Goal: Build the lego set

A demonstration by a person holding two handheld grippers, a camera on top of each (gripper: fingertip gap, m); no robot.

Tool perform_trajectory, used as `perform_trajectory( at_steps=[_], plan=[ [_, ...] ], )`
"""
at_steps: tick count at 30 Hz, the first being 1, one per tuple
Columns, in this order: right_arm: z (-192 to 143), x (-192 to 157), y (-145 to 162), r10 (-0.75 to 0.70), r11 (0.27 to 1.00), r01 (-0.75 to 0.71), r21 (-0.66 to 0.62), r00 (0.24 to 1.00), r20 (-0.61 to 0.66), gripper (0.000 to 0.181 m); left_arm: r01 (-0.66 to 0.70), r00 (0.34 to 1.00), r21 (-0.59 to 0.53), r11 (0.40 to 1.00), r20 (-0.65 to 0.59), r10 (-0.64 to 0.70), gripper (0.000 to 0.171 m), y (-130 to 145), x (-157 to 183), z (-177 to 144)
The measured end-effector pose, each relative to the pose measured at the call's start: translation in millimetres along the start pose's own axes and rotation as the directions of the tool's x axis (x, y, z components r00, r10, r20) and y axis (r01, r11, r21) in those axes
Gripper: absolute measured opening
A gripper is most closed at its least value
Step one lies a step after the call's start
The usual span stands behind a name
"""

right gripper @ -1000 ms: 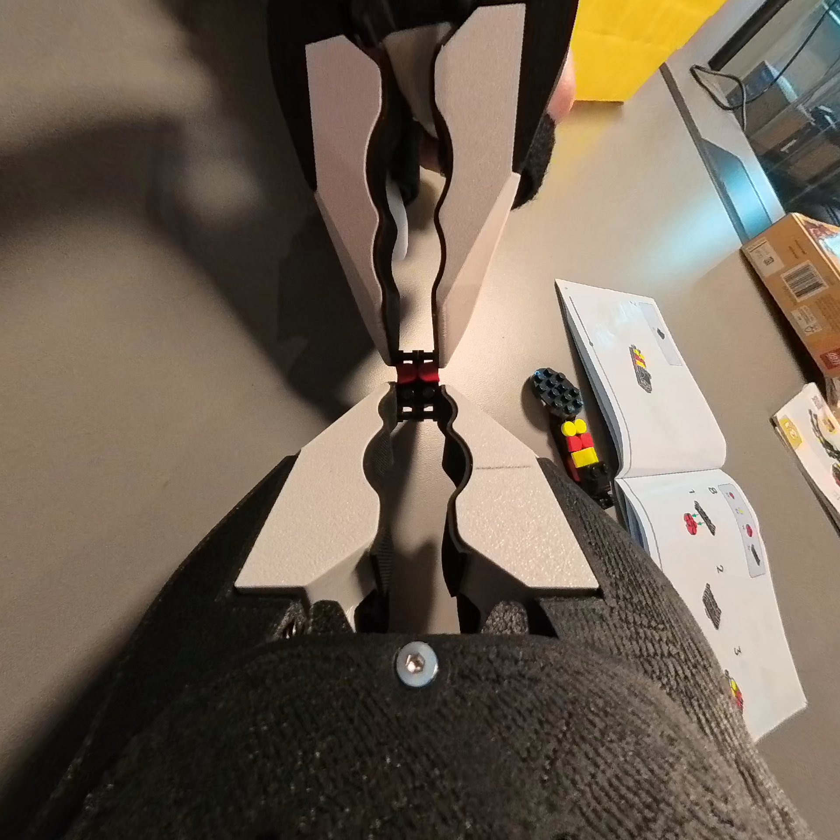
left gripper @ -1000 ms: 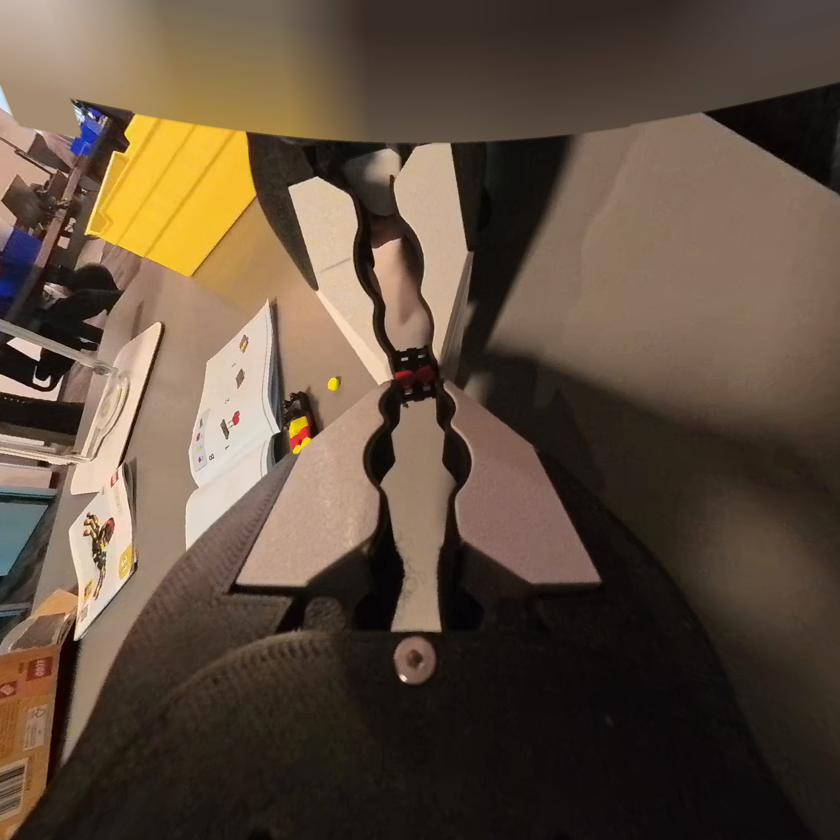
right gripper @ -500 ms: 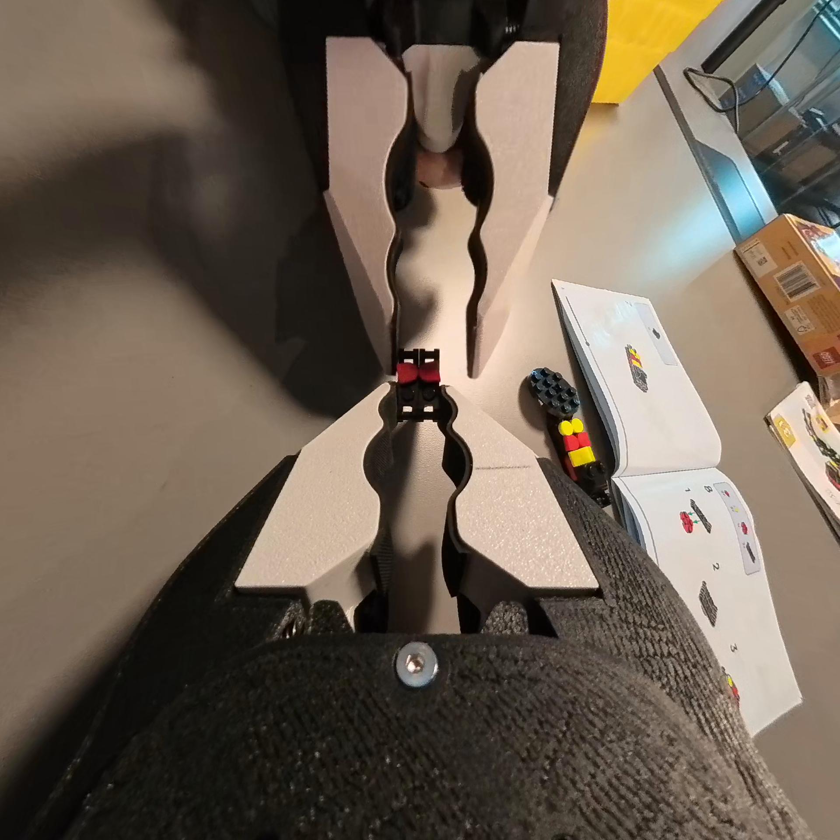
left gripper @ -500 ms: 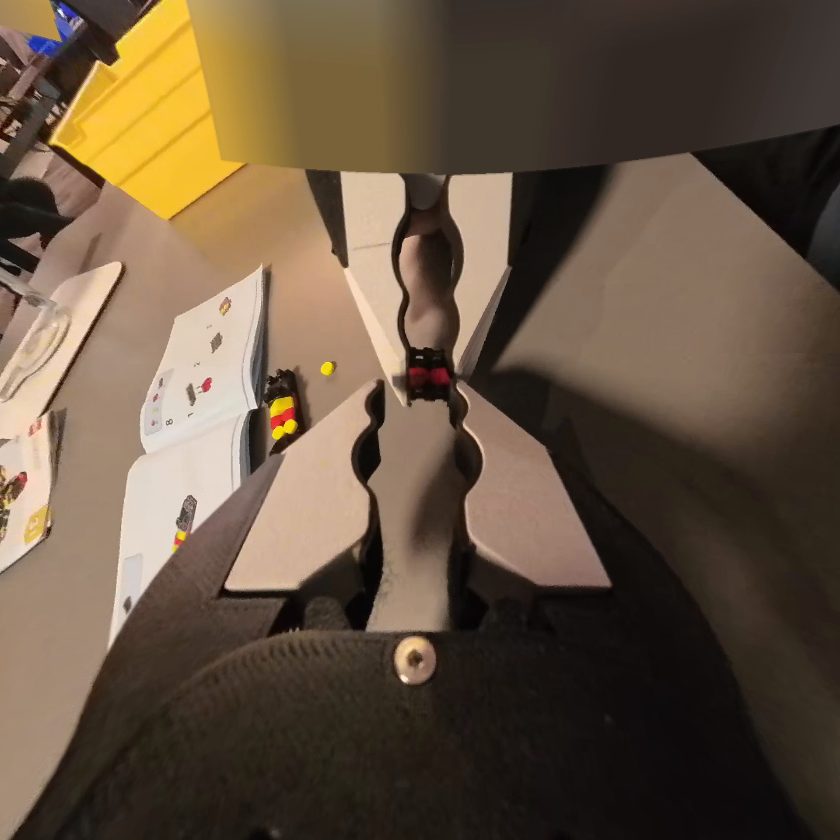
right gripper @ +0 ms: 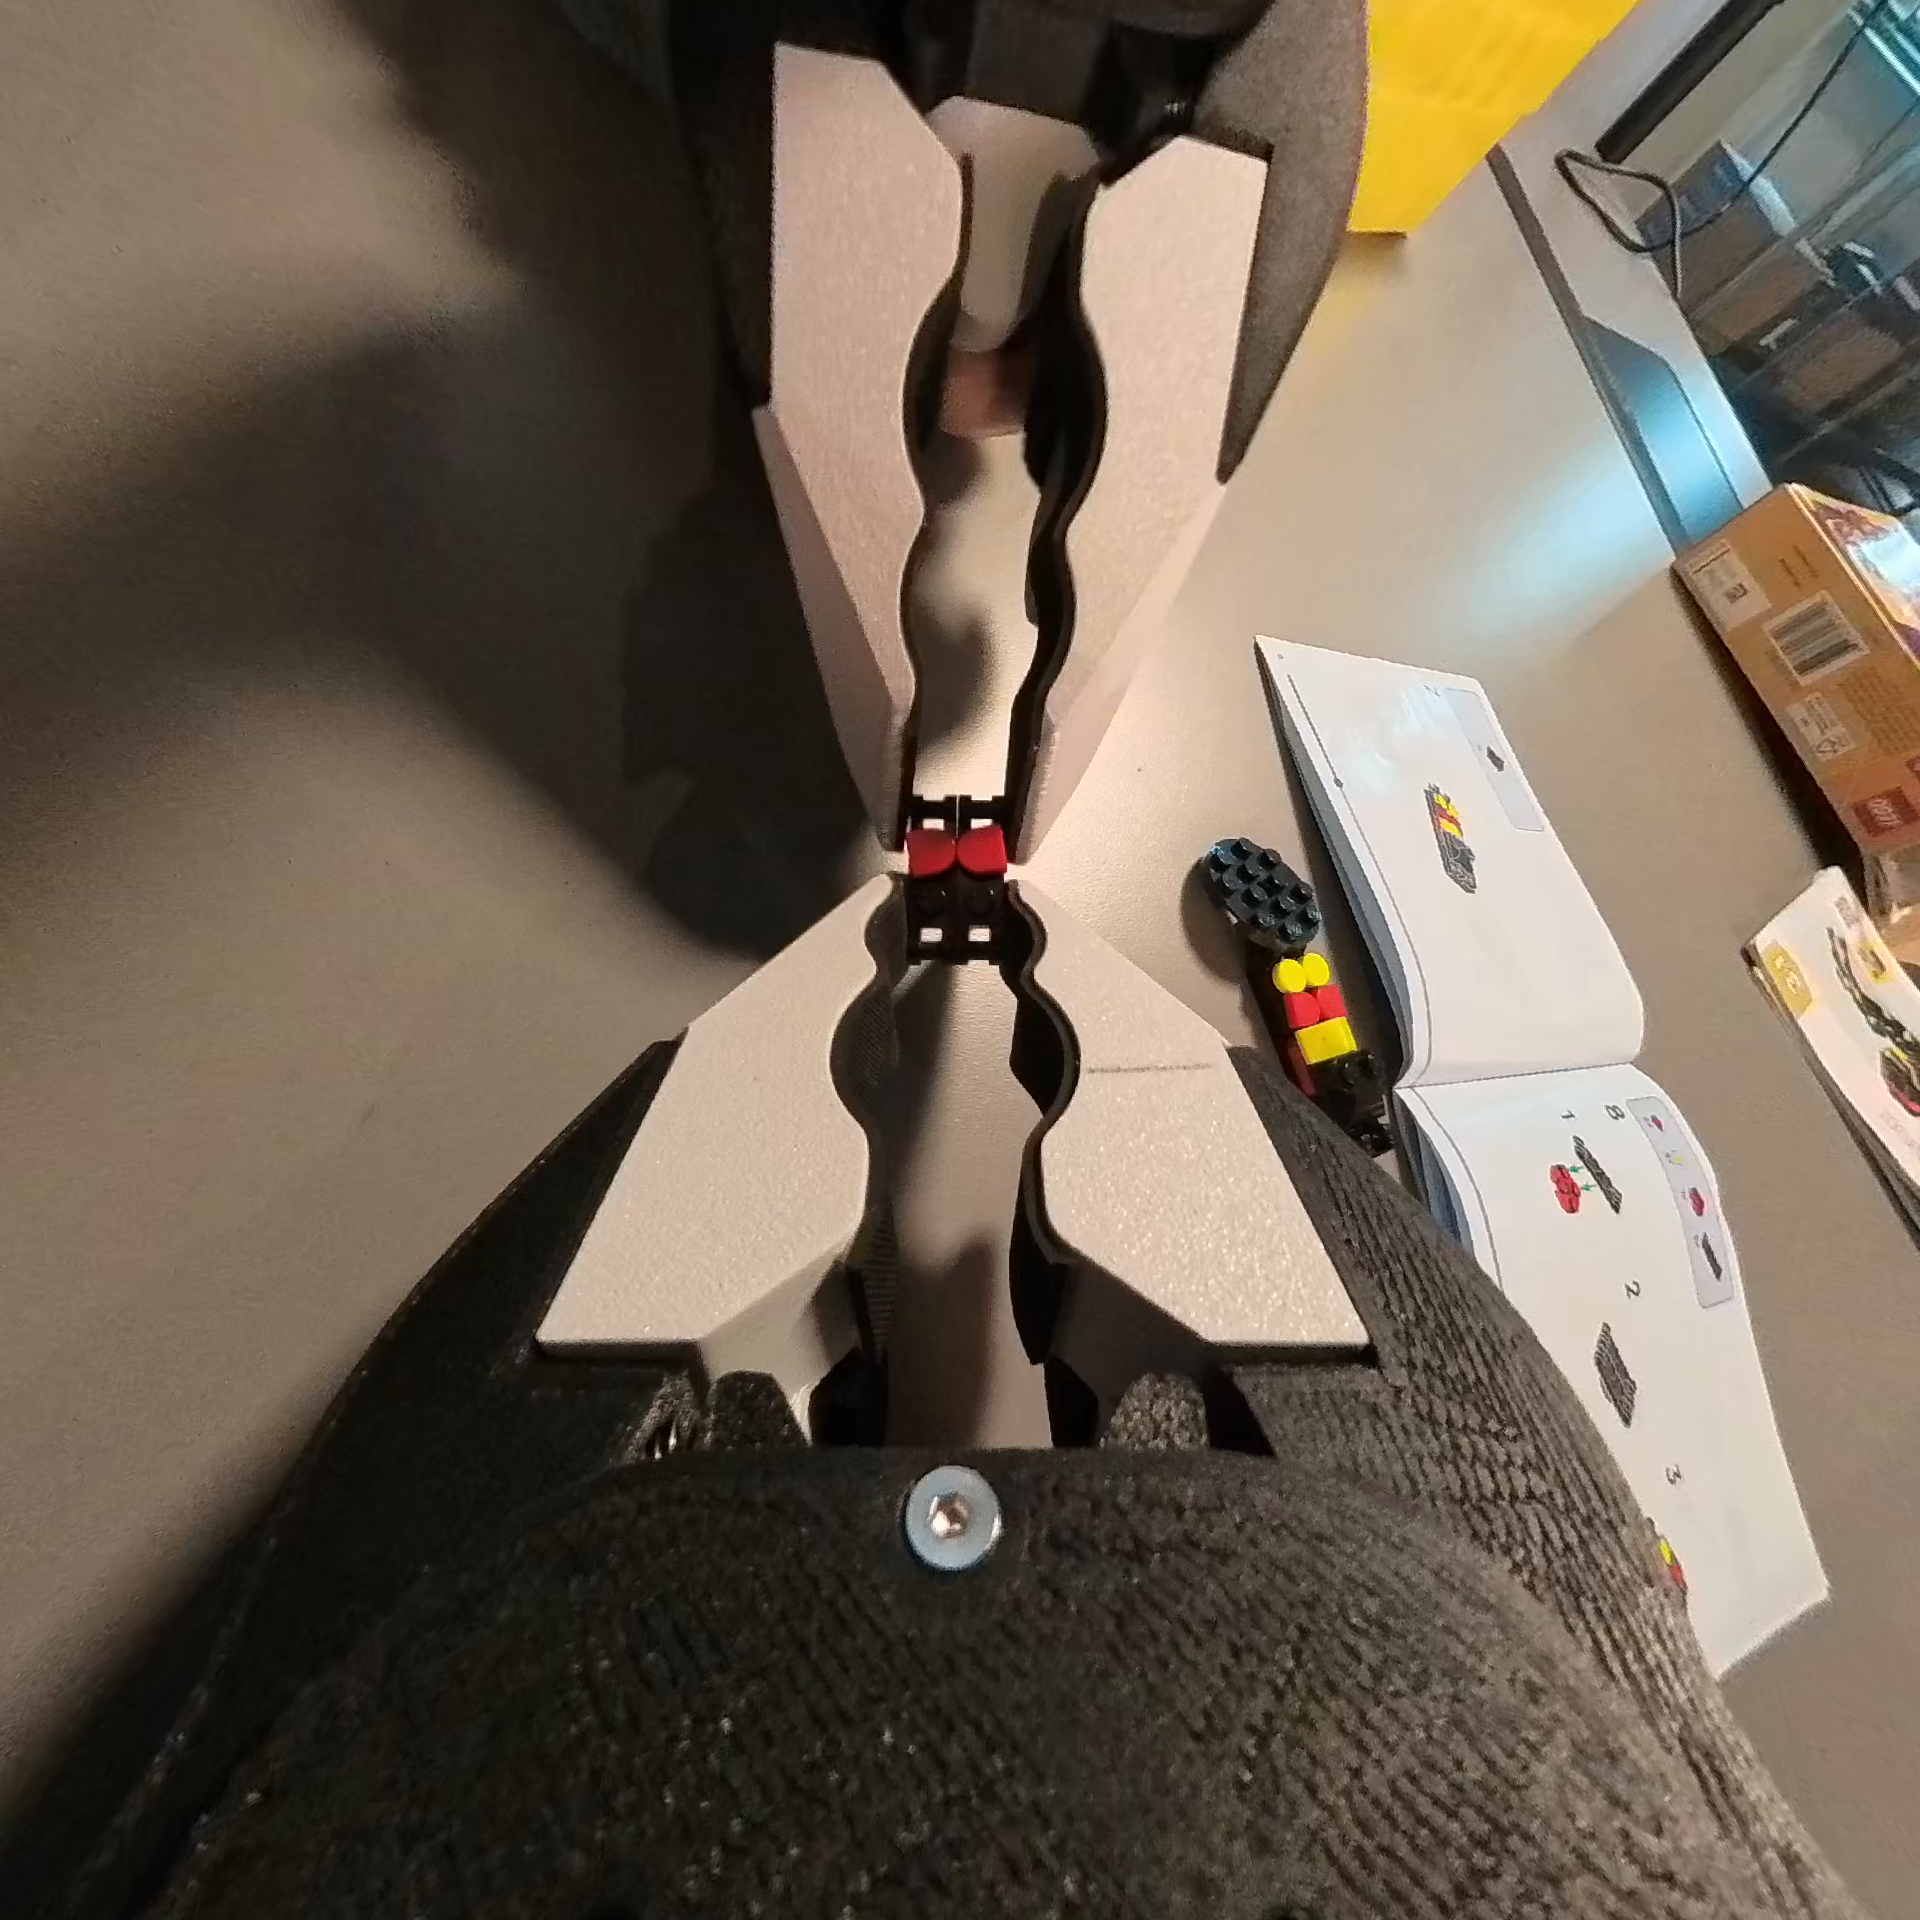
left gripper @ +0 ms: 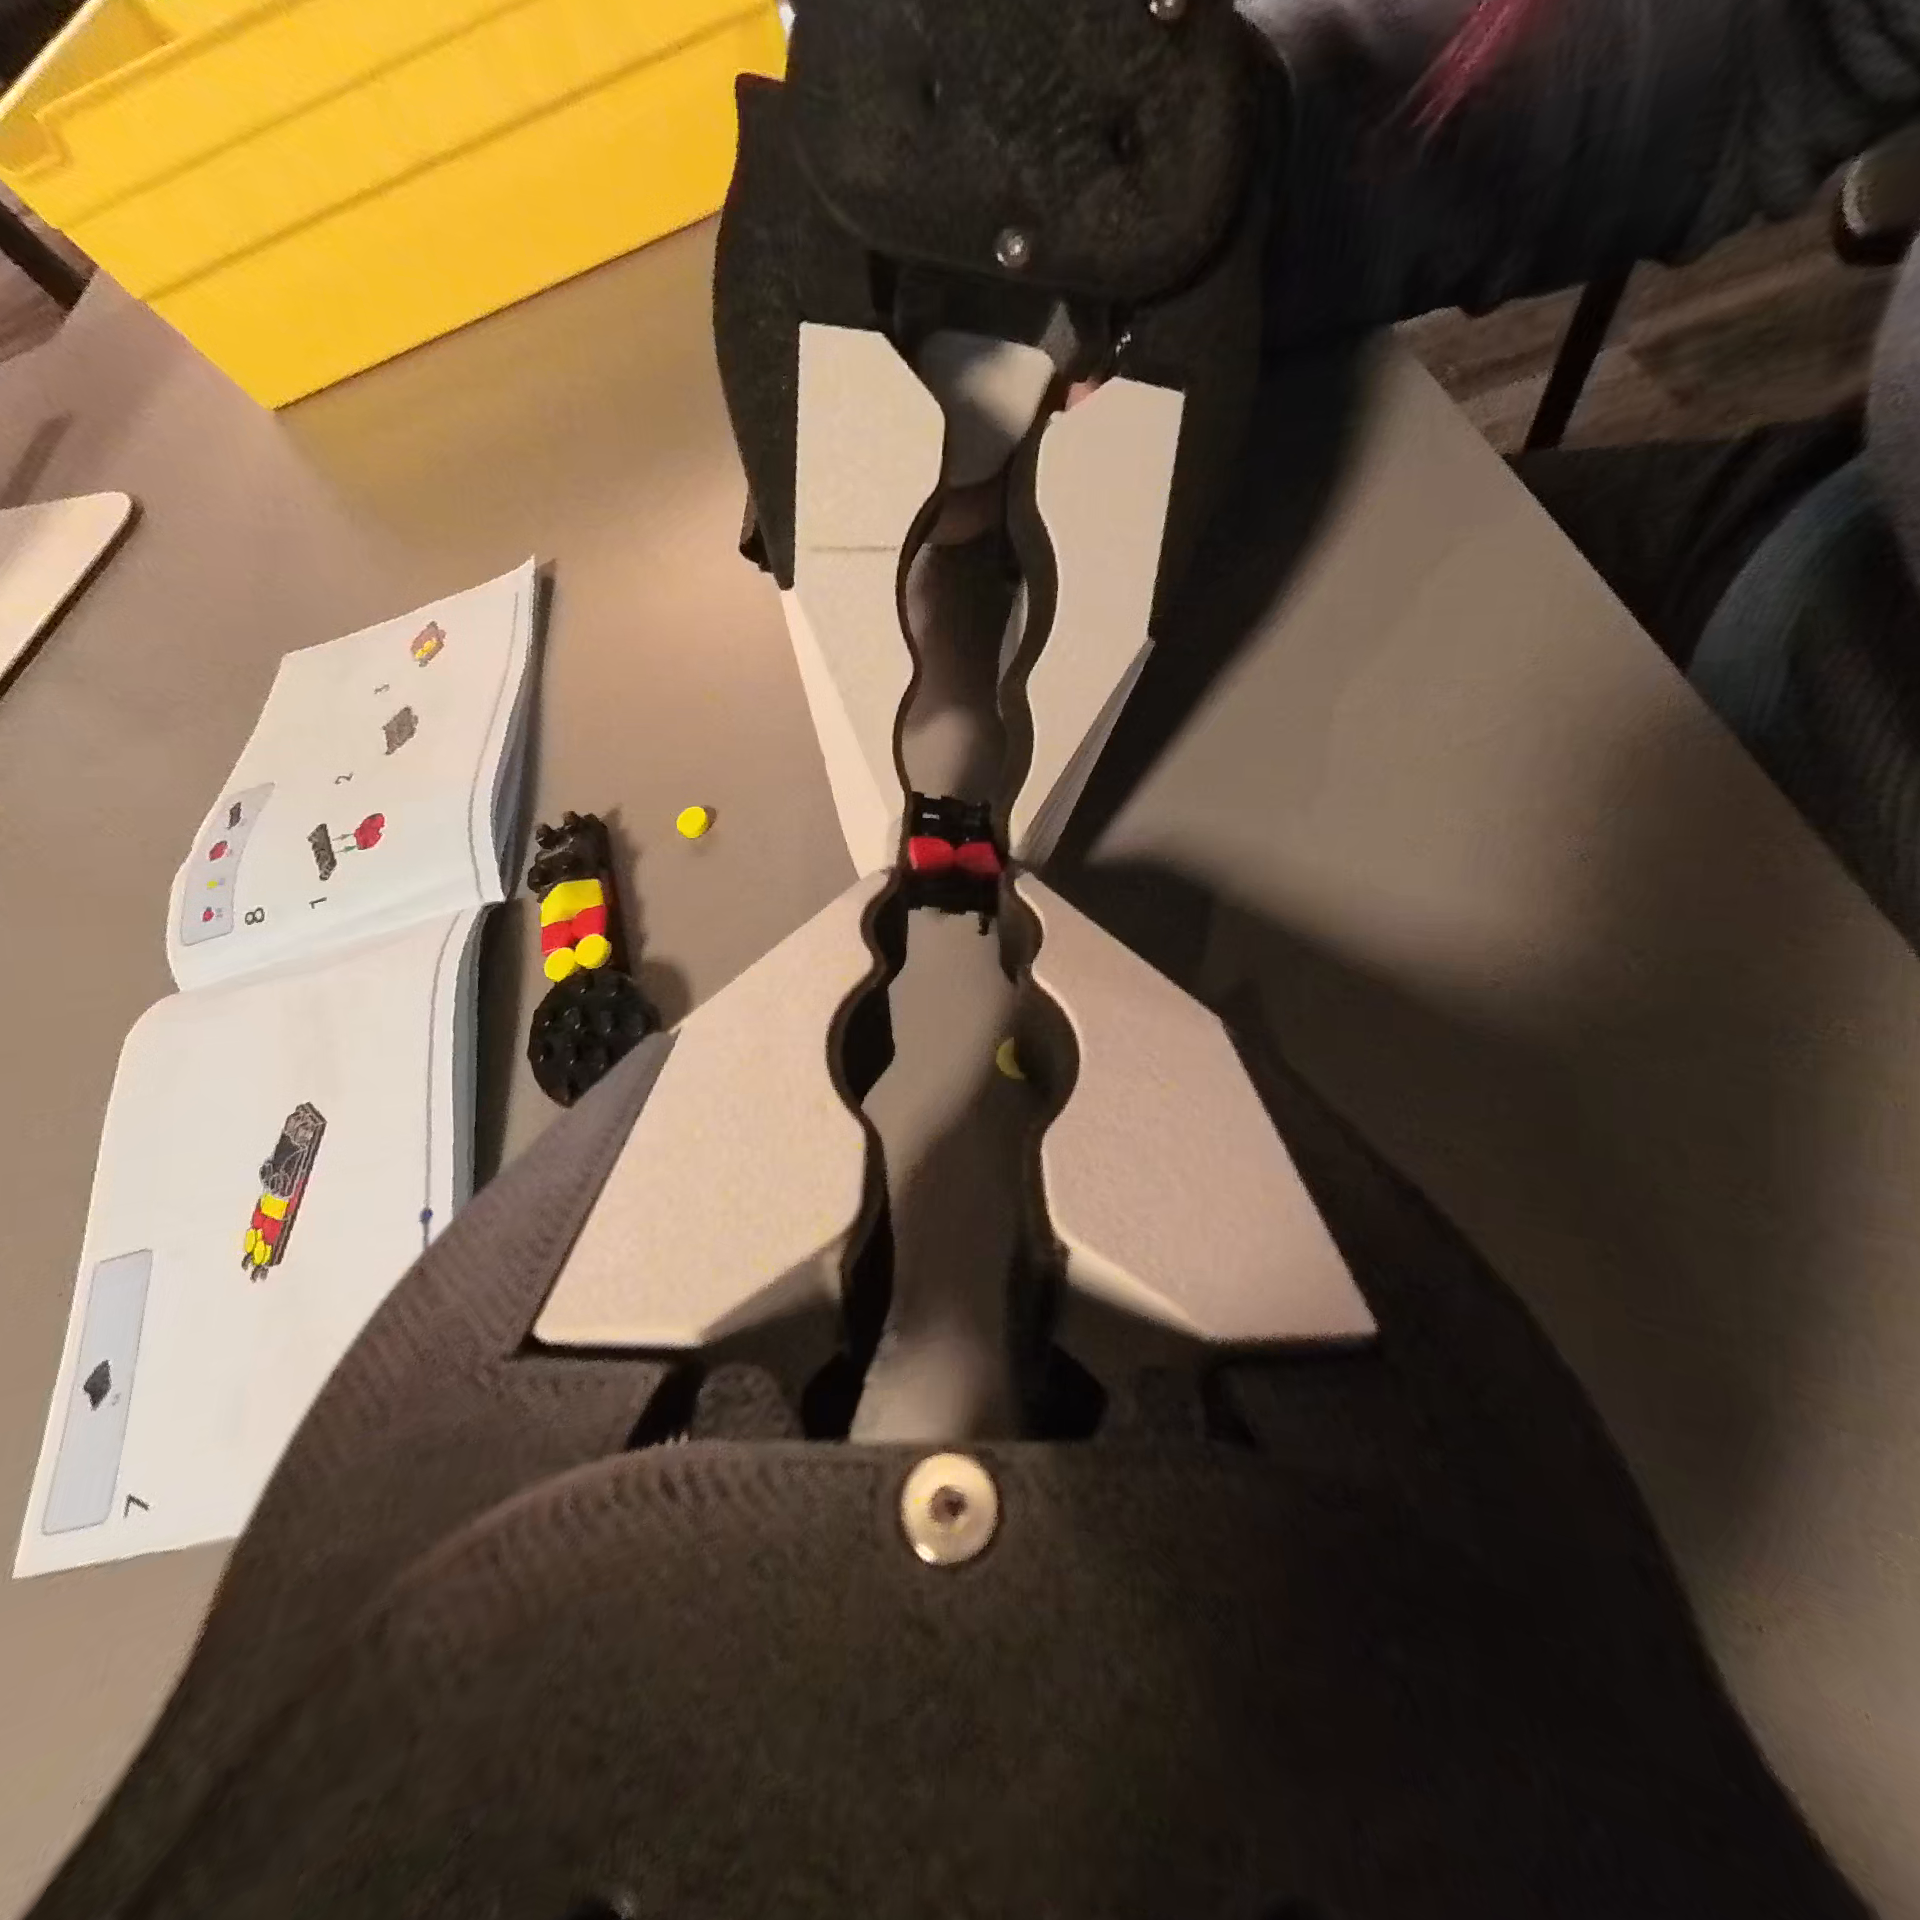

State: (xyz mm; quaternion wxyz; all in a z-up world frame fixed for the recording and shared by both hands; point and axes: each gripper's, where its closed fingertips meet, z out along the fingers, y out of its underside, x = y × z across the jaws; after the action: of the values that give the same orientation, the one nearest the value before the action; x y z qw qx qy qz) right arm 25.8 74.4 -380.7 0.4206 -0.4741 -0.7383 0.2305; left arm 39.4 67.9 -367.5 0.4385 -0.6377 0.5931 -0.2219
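Two claws meet tip to tip over the grey table (right gripper: 312,935), both clamped on one small black-and-red piece (right gripper: 954,883). The right claw (right gripper: 954,940) has its tips closed on the black studded end nearest its camera. The left claw (right gripper: 958,821), reaching in from the far side, pinches the opposite end beside the two red rounded bricks. From the left wrist view the same holds: the left claw (left gripper: 948,914) and the right claw (left gripper: 951,831) each grip an end of the piece (left gripper: 951,868), which hangs above the table and touches nothing else.

To do this step well, I judge that both claws should press straight toward each other along their shared line, with no twist, so the halves seat squarely. The grips are shallow and right at the tips, so a sideways push could pop the piece loose. Squeeze evenly, and ease off one claw only once the joint looks flush.

Just beside the claws lies the longer partial build (right gripper: 1304,1003), with a black studded oval end and yellow and red bricks on a black strip. Touching its side is the open instruction booklet (right gripper: 1455,883). A loose yellow stud (left gripper: 692,822) sits near the build, and another yellow bit (left gripper: 1006,1058) shows between the left claw's fingers, lower down. Farther out are a yellow bin (left gripper: 364,177), a cardboard box (right gripper: 1808,665) and a leaflet (right gripper: 1839,997).
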Motion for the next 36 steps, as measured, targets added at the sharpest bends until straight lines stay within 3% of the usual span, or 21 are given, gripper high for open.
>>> perform_trajectory(
  at_steps=[9,12,26,36],
  plan=[
    [0.4,2.7,0.8,0.007,1.000,-0.007,-0.007,1.000,-0.017,0.016,0.014,0.996,-0.024,1.000,0.093,-0.011,0.017,0.4,-3.6,0.7],
    [0.6,3.5,1.0,0.009,1.000,-0.009,-0.008,1.000,-0.020,0.015,0.018,0.991,-0.017,1.000,0.135,-0.016,0.025,0.0,-8.2,-0.7],
    [1.0,4.4,1.9,0.014,1.000,-0.014,-0.014,1.000,-0.023,0.015,0.137,0.989,0.013,0.991,0.062,-0.137,0.019,-2.5,-6.7,-3.4],
    [1.9,3.6,2.7,0.039,0.999,-0.039,-0.020,0.999,0.003,0.016,-0.086,0.981,-0.032,0.996,0.171,0.090,0.019,-3.3,-6.1,-5.7]
  ],
)
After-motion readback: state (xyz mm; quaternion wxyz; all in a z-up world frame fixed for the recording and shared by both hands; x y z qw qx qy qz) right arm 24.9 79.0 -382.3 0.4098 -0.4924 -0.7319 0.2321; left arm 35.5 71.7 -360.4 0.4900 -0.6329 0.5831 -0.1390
